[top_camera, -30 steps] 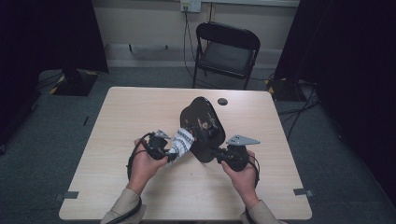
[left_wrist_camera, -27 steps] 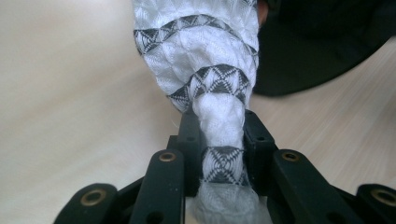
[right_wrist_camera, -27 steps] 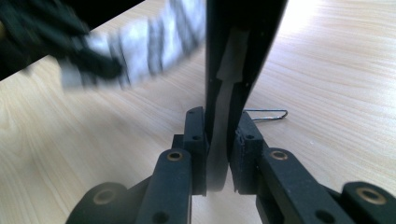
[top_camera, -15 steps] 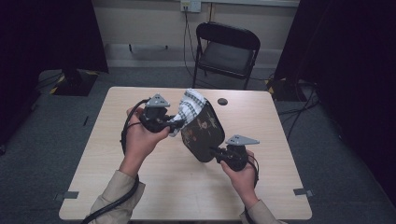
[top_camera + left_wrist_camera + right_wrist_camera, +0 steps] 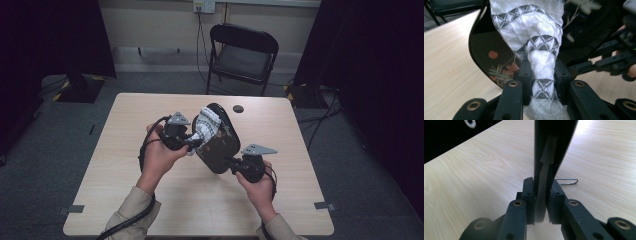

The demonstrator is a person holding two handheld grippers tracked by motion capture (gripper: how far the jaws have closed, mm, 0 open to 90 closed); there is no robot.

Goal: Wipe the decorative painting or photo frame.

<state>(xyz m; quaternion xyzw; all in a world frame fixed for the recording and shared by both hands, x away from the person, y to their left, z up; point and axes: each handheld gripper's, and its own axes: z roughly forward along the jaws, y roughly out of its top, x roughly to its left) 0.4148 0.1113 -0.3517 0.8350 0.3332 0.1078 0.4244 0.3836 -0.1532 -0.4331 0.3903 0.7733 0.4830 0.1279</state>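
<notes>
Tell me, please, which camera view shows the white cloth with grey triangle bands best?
The left gripper view: the white cloth with grey triangle bands is close, weave sharp, pinched between the jaws. The high view shows it small against the black tray. The right gripper view offers the tray's edge.

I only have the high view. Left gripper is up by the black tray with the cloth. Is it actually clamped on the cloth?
Observer: Yes. In the left gripper view the left gripper pinches a twisted part of the white cloth.
Operator: And the right one?
Observer: The right gripper is shut on the tray's thin edge.
Operator: Anything on the tray face?
Observer: Painted red fruit and leaves on the black surface.
</notes>
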